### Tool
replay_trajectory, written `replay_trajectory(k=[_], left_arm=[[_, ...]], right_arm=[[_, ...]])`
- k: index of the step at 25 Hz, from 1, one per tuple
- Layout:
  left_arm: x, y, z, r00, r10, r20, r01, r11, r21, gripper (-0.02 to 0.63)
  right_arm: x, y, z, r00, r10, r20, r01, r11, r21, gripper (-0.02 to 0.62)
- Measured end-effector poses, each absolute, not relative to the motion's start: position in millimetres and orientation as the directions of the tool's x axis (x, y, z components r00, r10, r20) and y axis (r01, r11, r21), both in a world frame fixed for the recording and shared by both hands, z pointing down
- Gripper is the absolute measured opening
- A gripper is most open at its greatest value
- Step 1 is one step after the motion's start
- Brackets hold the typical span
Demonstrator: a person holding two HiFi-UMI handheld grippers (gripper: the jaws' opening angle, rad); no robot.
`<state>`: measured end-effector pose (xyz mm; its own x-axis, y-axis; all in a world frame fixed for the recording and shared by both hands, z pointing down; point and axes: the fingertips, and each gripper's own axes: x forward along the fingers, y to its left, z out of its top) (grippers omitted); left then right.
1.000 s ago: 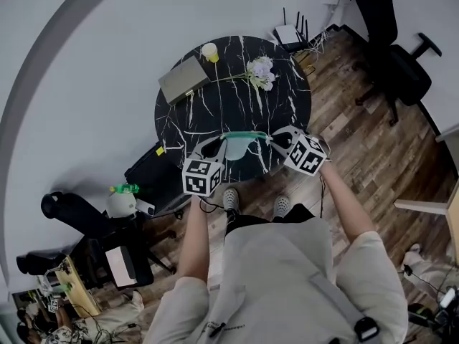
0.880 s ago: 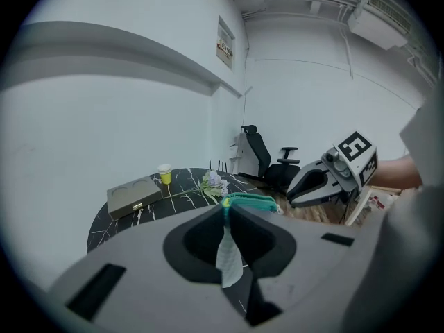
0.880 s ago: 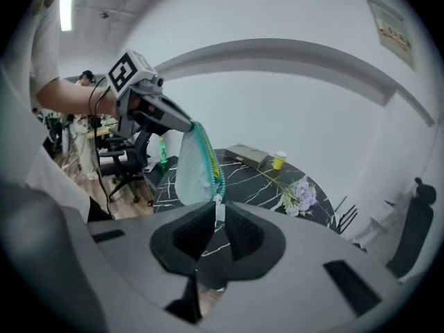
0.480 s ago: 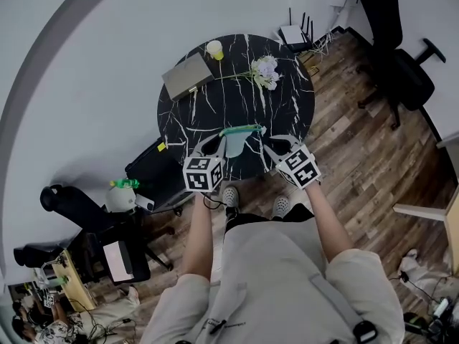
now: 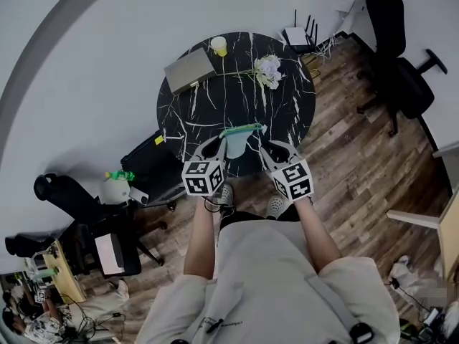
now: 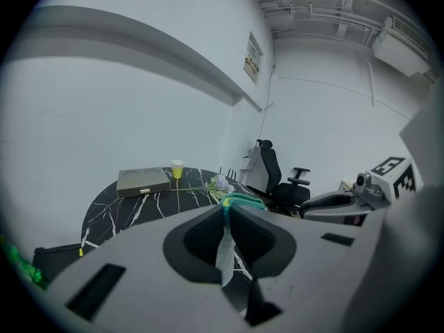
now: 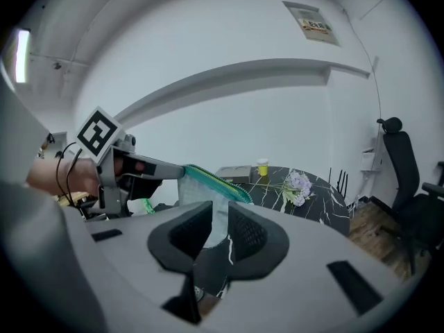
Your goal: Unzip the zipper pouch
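l gripper: jaws clamped on one end of the zipper pouch, fabric pinched thin betw pads. r gripper: jaws apart, just been opening; pouch's other end sits in the gap, pads not pressing. pouch hangs betw the two, teal zip edge up, over near rim of table. step, prob: regrip for pull tab (tab not made out). next: r closes on tab, draws along zip, l holds firm
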<state>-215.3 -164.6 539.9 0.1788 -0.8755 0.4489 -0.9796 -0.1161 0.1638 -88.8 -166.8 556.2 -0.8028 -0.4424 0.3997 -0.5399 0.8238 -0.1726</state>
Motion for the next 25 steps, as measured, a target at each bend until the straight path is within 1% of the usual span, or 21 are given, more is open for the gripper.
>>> replay_trajectory(k=[4,9,16,25], left_arm=[[-216.4,-153.2,540.9,0.150,-0.888,0.434,-0.979,-0.073,0.189,0.045],[-220.1,-139.2,541.1,0.102,-0.909,0.405,-0.967,0.005,0.255,0.046],[-214.6,-120.7,538.7,0.089,-0.912,0.401,-0.973,0.006,0.230,0.045],[-206.5,-107.6,534.1,0.094,-0.912,0.399,-0.986,-0.031,0.161,0.044]], right_arm=[[-85.3,-159.9,557.6,-0.809,-0.440,0.389,-0.544,0.811,-0.215,0.081],[-87.0,-145.5,565.0,-0.815,-0.420,0.398,-0.528,0.823,-0.212,0.082],[-89.8,-138.1,556.4,-0.836,-0.406,0.370,-0.503,0.836,-0.219,0.083],[-94.9,-129.3,549.2,-0.859,-0.380,0.343,-0.469,0.853,-0.230,0.083]])
